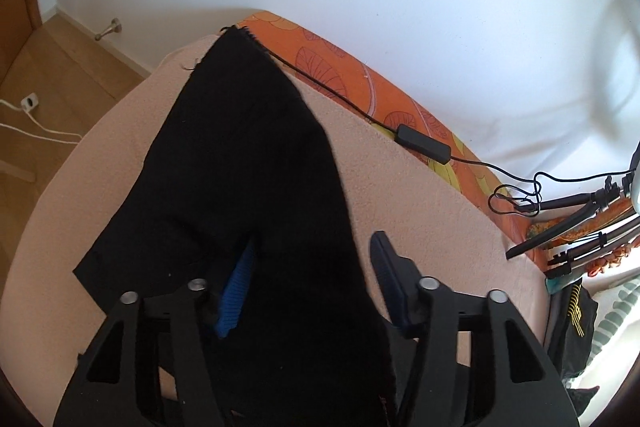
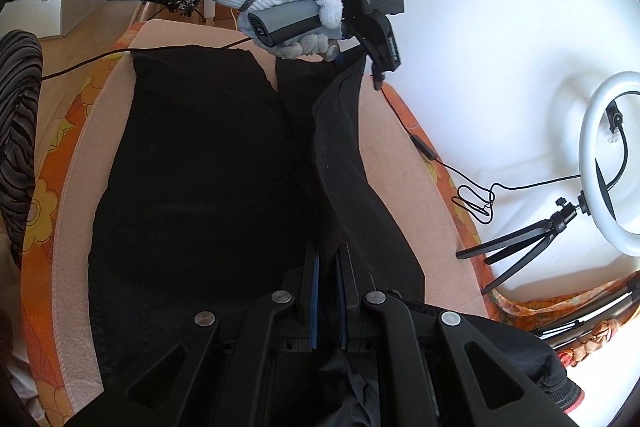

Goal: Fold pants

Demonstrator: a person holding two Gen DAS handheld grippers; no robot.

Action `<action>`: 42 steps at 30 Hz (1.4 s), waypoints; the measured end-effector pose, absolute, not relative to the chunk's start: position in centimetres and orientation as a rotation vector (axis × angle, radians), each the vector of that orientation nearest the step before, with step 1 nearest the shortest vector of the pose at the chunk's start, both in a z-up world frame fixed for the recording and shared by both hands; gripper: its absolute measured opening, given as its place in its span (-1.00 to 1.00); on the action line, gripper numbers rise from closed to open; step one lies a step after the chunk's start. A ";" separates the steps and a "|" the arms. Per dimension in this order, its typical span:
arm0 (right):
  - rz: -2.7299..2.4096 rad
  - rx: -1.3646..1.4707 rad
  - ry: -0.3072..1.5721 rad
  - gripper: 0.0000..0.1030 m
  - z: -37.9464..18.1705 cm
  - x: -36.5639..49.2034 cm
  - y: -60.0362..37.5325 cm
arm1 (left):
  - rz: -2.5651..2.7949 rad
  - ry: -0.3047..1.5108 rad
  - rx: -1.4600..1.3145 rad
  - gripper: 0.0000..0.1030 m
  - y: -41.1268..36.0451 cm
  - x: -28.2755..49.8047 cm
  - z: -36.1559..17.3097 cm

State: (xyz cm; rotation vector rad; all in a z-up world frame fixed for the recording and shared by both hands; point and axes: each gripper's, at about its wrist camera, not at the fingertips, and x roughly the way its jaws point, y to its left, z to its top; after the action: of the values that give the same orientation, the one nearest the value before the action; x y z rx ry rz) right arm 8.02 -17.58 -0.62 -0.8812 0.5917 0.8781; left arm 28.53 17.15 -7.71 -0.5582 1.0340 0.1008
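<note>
Black pants point(image 2: 208, 167) lie flat on the pink blanket point(image 1: 420, 163); right gripper point(image 2: 327, 283) clamped on one raised leg, left gripper point(image 1: 308, 279) apart around fabric.

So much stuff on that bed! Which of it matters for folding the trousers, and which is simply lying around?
Part of the job:
- black pants
- left gripper, pants cloth between its jaws
- right gripper, jaws shut on a pants fold
- pink blanket, the folding surface

Just lying about:
- ring light on its tripod
- black cable
- orange flowered bedcover
</note>
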 end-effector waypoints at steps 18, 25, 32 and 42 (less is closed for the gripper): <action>0.674 -0.683 0.563 -0.91 5.0 7.1 -21.5 | 0.059 0.877 -0.606 -0.89 19.5 17.8 -3.0; 0.655 -0.659 0.558 -0.91 6.4 5.0 -22.0 | 0.055 0.855 -0.540 -0.89 19.0 12.9 -1.3; 0.674 -0.662 0.576 -0.91 6.2 2.0 -22.4 | 0.080 0.837 -0.532 -0.89 18.3 7.3 -1.7; 0.699 -0.687 0.689 -0.91 1.6 -2.5 -22.5 | 0.126 0.893 -0.683 -0.89 17.9 1.9 -8.5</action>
State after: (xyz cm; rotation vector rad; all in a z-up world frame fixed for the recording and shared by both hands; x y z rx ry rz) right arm -2.47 -22.51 1.56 -0.6872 0.6886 0.6994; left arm 1.87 17.92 -8.46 -0.6831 0.8931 0.1259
